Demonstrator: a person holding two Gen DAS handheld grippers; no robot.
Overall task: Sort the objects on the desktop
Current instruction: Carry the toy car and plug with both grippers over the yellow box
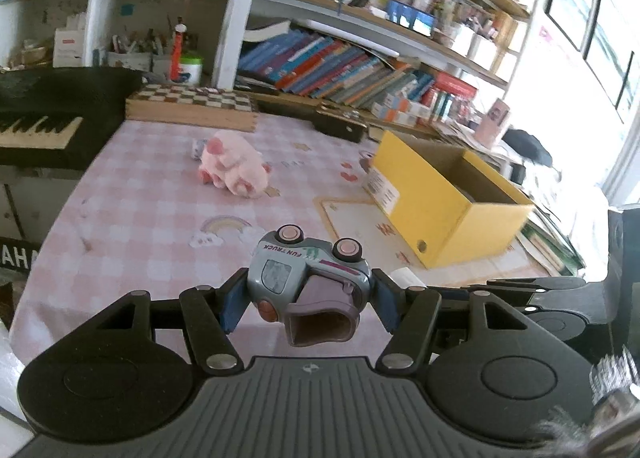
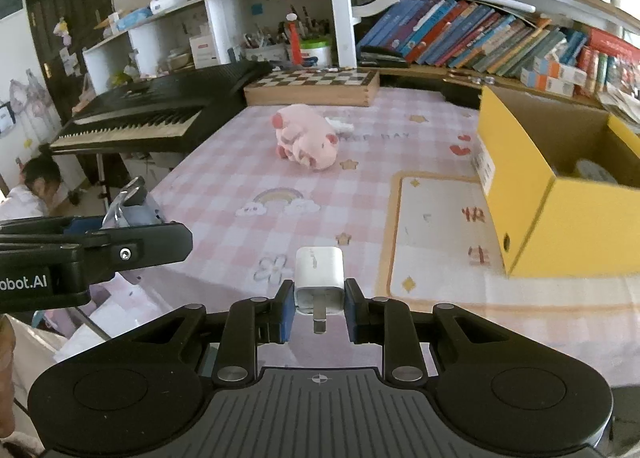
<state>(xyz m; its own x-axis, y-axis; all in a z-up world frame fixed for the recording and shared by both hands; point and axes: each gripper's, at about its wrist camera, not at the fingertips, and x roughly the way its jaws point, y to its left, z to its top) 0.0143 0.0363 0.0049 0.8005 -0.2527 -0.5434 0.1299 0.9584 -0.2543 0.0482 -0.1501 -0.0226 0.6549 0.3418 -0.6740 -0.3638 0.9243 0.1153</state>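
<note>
My left gripper (image 1: 308,300) is shut on a grey toy truck (image 1: 308,278) with pink wheels, held upside down above the near part of the pink checked tablecloth (image 1: 152,209). In the right wrist view my right gripper (image 2: 318,308) is shut on a white plug charger (image 2: 320,278), prongs toward the camera. The left gripper's side (image 2: 92,250) with the truck (image 2: 134,205) shows at the left there. A pink plush pig (image 1: 234,165) (image 2: 306,141) lies mid-table. An open yellow box (image 1: 436,193) (image 2: 560,193) stands at the right.
A wooden chessboard box (image 1: 192,107) (image 2: 312,87) lies at the table's far edge, a black keyboard (image 2: 148,113) at the left. Bookshelves (image 1: 360,69) line the back. A person (image 2: 32,189) sits low at the far left. A cream mat (image 2: 436,234) lies by the box.
</note>
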